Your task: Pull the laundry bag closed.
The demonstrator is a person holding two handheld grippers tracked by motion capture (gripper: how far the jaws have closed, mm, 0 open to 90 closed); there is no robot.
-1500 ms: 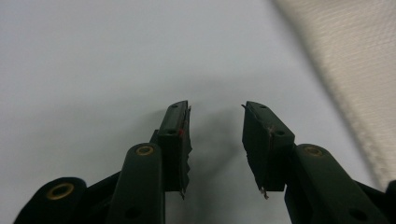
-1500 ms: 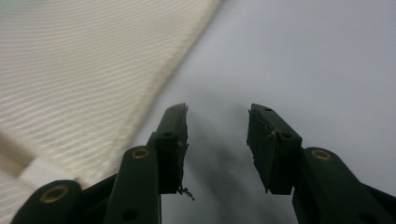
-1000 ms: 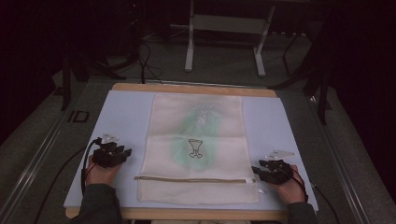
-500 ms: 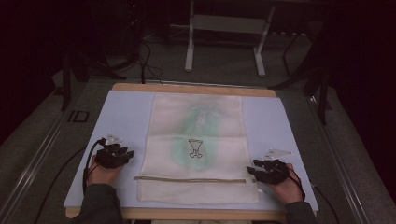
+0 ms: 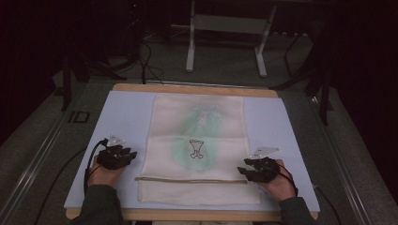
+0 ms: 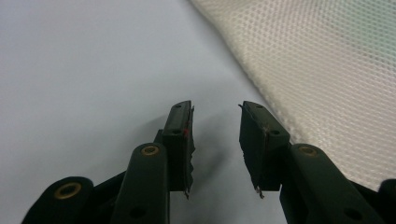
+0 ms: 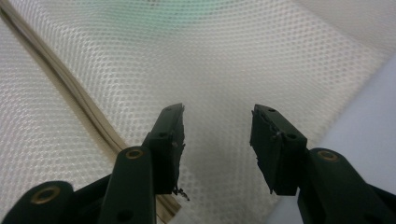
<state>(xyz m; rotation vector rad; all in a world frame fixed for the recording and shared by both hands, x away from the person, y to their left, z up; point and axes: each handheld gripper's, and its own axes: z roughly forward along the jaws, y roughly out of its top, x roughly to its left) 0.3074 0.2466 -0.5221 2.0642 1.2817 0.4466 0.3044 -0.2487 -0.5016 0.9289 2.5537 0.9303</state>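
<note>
A cream mesh bag (image 5: 197,145) lies flat on the pale blue mat (image 5: 124,119), with a green shape inside, a small black print and a zipper line (image 5: 190,180) near its front. My left gripper (image 5: 130,154) rests open on the mat just left of the bag; the mesh edge (image 6: 327,74) lies to the right of its jaws (image 6: 215,114). At the bag's right edge near the zipper, my right gripper (image 5: 241,168) stands open, its jaws (image 7: 217,116) over the mesh (image 7: 233,56) with nothing between them.
The mat lies on a wooden board (image 5: 197,89) whose edges show at front and back. Beyond the table stand a metal frame (image 5: 225,42) and cables on a dark floor. Bare mat stretches on both sides of the bag.
Both grippers have moved inward toward the bag's side edges. The right one has reached over the mesh near the zipper. The bag itself has not moved.
</note>
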